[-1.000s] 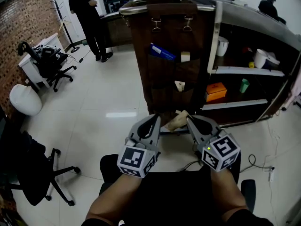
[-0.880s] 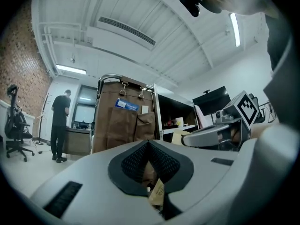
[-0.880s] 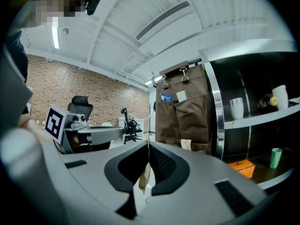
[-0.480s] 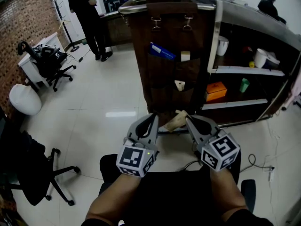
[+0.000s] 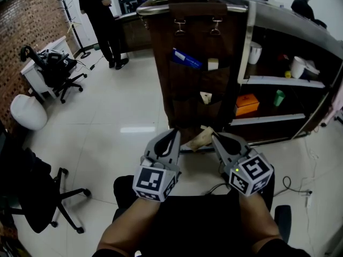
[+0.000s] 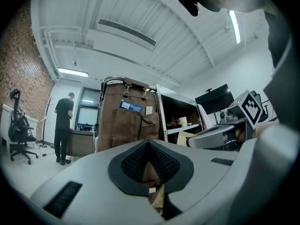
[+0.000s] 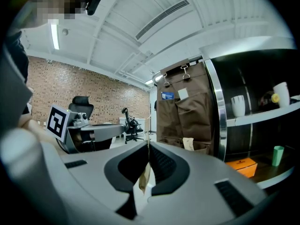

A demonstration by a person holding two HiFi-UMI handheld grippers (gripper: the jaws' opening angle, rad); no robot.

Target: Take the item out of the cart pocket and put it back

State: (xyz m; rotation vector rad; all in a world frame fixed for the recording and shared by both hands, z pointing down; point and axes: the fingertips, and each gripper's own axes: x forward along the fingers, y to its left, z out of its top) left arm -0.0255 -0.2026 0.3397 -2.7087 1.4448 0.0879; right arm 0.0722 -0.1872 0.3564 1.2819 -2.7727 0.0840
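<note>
Pale floor tiles fill the room, and the brown cart (image 5: 161, 63) stands at 12 o'clock from the person, with its fabric pockets (image 5: 188, 87) facing the grippers. The tan paper packet (image 5: 199, 138) is out of the pocket and hangs low in front of the cart, between the two grippers. Its long axis goes from about 8 o'clock to 2 o'clock in the head view.

The right gripper (image 5: 217, 138) has its jaws closed on the thin edge of the packet, which lies at 10 o'clock from it. The left gripper (image 5: 174, 136) also has its jaws together, and a tan piece shows between them, I believe the lower end of the same packet.

To put it back, I judge the packet must travel toward 12 o'clock and up, with its upper end leading into the pocket mouth. The right gripper is nearer to that end.
</note>
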